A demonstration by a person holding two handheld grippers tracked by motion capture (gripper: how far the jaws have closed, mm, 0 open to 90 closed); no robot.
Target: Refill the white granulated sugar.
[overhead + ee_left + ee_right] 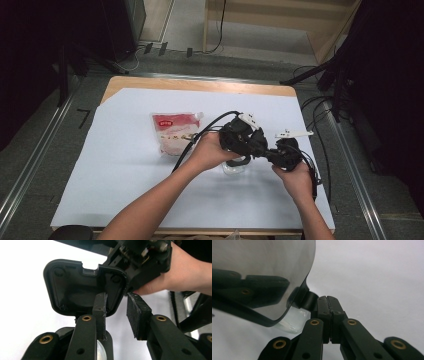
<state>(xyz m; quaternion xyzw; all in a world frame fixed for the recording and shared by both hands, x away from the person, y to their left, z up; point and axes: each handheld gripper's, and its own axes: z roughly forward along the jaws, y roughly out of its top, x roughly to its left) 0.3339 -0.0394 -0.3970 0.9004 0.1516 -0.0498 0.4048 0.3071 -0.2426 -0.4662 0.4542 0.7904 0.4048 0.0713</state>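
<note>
A small clear container (233,169) (292,321) sits on the white sheet, its dark, smoky lid (72,287) (262,265) flipped up. In the left gripper view, my left gripper (116,300) (246,150) is open. Its left pad is in front of the lid's inner face and the lid's lower corner lies in the gap. My right gripper (328,298) (267,154) is shut, its pads pressed together at a black tab on the lid's edge. The left gripper's jaws show dimly through the lid in the right gripper view.
A pink and white sealed pouch (175,131) lies on the white sheet (115,165), left of the hands. Cables trail from both grippers over the table's right side. A hand (180,275) holding the right gripper is beyond the lid.
</note>
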